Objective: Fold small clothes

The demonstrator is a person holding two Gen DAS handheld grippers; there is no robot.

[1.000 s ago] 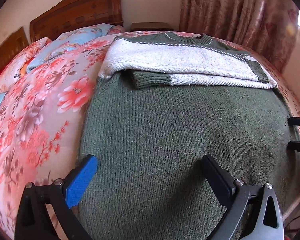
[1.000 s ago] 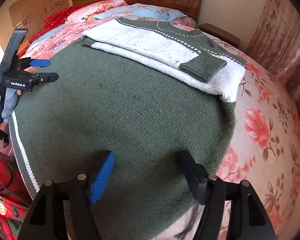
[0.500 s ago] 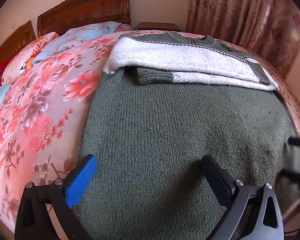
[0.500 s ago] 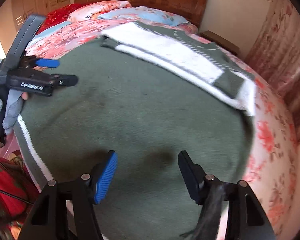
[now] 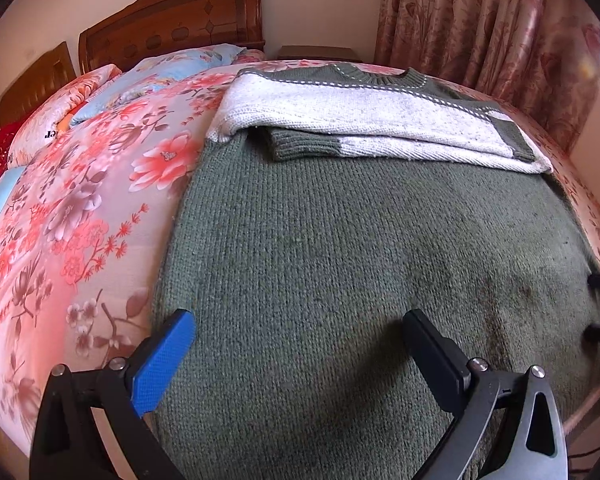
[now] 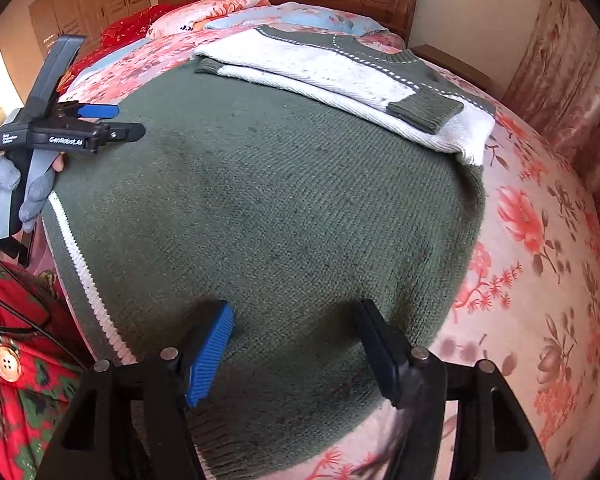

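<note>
Both tools stand spread with nothing between their fingers: the left tool (image 5: 298,354) over the sweater's left side near the near edge of the bed, the right tool (image 6: 296,344) over its hem end by the near edge. From the right wrist view the left tool (image 6: 112,122) shows side-on in a grey-gloved hand (image 6: 4,196), its body printed "GenRobot.AI"; smaller print beside it is unreadable. A green knit sweater (image 5: 360,248) lies flat across the bed's floral sheet (image 5: 72,216), its white-striped hem (image 6: 80,272) draping over the near edge. Its white sleeves (image 5: 364,120) are folded across the chest toward the far end, green cuffs (image 6: 426,110) showing. Pillows (image 5: 172,70), one with partly hidden black lettering, sit against the wooden headboard (image 5: 172,20). Floral curtains (image 5: 488,28) hang beyond the far right corner; a red garment with a button (image 6: 6,364) lies at the near left.
</note>
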